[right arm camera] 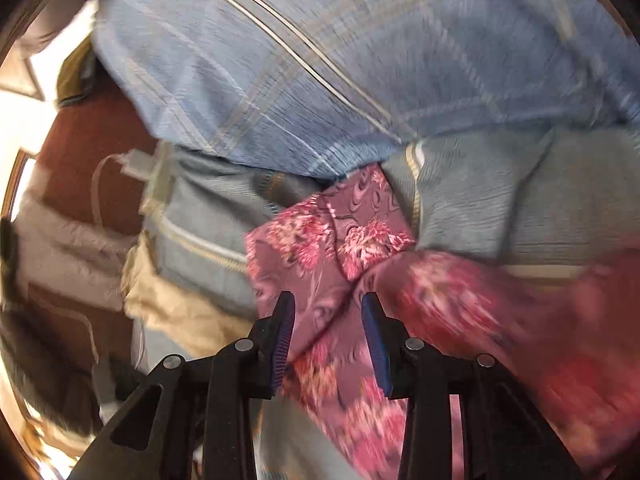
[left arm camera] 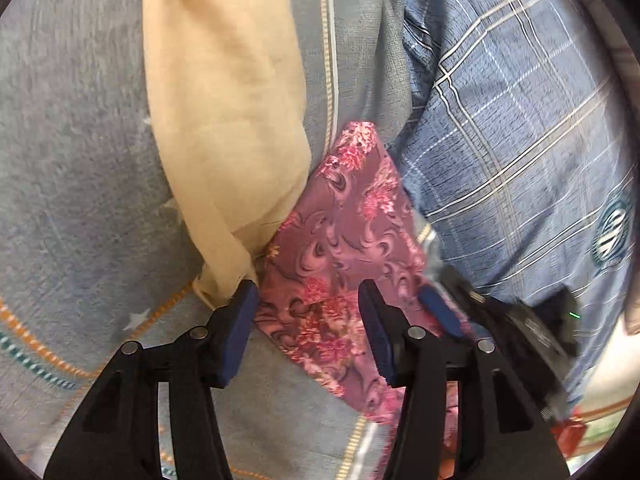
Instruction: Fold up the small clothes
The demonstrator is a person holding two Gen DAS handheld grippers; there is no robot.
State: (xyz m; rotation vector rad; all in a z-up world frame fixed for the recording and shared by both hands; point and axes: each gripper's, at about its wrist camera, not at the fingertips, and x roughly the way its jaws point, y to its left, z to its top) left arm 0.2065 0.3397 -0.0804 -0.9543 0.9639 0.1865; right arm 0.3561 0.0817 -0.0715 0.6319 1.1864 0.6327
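A small pink floral cloth (left arm camera: 344,240) lies partly folded on a grey-blue bedsheet (left arm camera: 80,160). My left gripper (left arm camera: 308,320) is open, its jaws wide apart over the cloth's near part, holding nothing. The right gripper's blue pad (left arm camera: 440,312) shows at the cloth's right edge. In the right wrist view the same pink floral cloth (right arm camera: 320,248) lies under my right gripper (right arm camera: 328,320), whose jaws stand apart with cloth between them; the view is blurred. A cream cloth (left arm camera: 224,120) lies to the left of the pink one.
The person's blue checked shirt (left arm camera: 500,120) fills the right side and shows in the right wrist view (right arm camera: 320,60). A white charger and cable (right arm camera: 132,164) lie on a dark red surface (right arm camera: 80,152). The cream cloth (right arm camera: 172,304) shows at left.
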